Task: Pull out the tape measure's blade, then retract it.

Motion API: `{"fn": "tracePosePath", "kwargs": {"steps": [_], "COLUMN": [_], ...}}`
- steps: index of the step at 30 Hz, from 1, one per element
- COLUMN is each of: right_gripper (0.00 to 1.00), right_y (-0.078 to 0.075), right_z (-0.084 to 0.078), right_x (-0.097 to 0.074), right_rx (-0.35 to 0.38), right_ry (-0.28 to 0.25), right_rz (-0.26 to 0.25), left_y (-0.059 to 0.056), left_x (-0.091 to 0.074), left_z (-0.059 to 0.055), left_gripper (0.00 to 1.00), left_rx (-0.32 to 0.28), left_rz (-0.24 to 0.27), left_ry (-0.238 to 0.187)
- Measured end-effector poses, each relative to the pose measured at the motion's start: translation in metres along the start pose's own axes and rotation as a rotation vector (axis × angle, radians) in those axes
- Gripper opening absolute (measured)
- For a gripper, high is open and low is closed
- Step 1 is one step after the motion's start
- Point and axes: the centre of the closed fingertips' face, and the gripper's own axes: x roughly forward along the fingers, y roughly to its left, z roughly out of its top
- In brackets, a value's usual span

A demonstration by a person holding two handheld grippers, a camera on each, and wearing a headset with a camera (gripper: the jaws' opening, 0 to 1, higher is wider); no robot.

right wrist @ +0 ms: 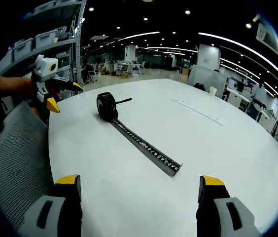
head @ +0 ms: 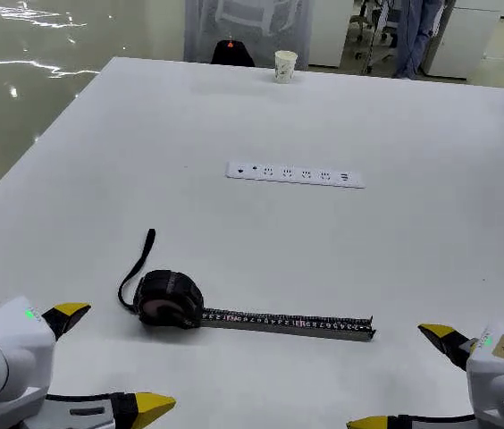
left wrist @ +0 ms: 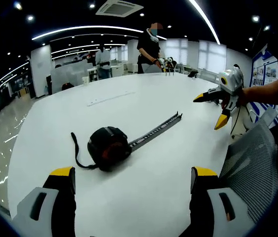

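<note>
A black tape measure (head: 169, 299) lies on the white table (head: 261, 116), its strap (head: 136, 268) curling to the upper left. Its blade (head: 288, 322) is pulled out to the right and lies flat, ending in a hook (head: 371, 328). My left gripper (head: 109, 357) stands open at the bottom left, apart from the case. My right gripper (head: 404, 375) is open at the bottom right, just short of the blade's hook. In the left gripper view the case (left wrist: 109, 146) sits ahead of the open jaws. In the right gripper view the blade's end (right wrist: 172, 169) lies between and ahead of the jaws.
A white power strip (head: 294, 174) lies mid-table. A paper cup (head: 285, 65) stands near the far edge. A chair (head: 232, 52) stands beyond the table. A mesh chair back (right wrist: 16, 163) is close to the near edge. People stand in the background.
</note>
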Motion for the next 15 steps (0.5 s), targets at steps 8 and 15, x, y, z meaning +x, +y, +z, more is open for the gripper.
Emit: {"fn": "tracePosePath", "kwargs": {"steps": [8, 15], "right_gripper": [0.99, 0.99], "right_y": [0.005, 0.010], "right_z": [0.005, 0.008], "right_x": [-0.001, -0.002], "right_rx": [0.046, 0.090], "right_ry": [-0.029, -0.046], "right_rz": [-0.033, -0.057], "left_y": [-0.006, -0.011], "left_x": [-0.001, -0.004], "left_z": [0.003, 0.005], "left_gripper": [0.99, 0.99], "left_rx": [-0.032, -0.071], "left_rz": [0.033, 0.064], "left_ry": [-0.028, -0.052]}}
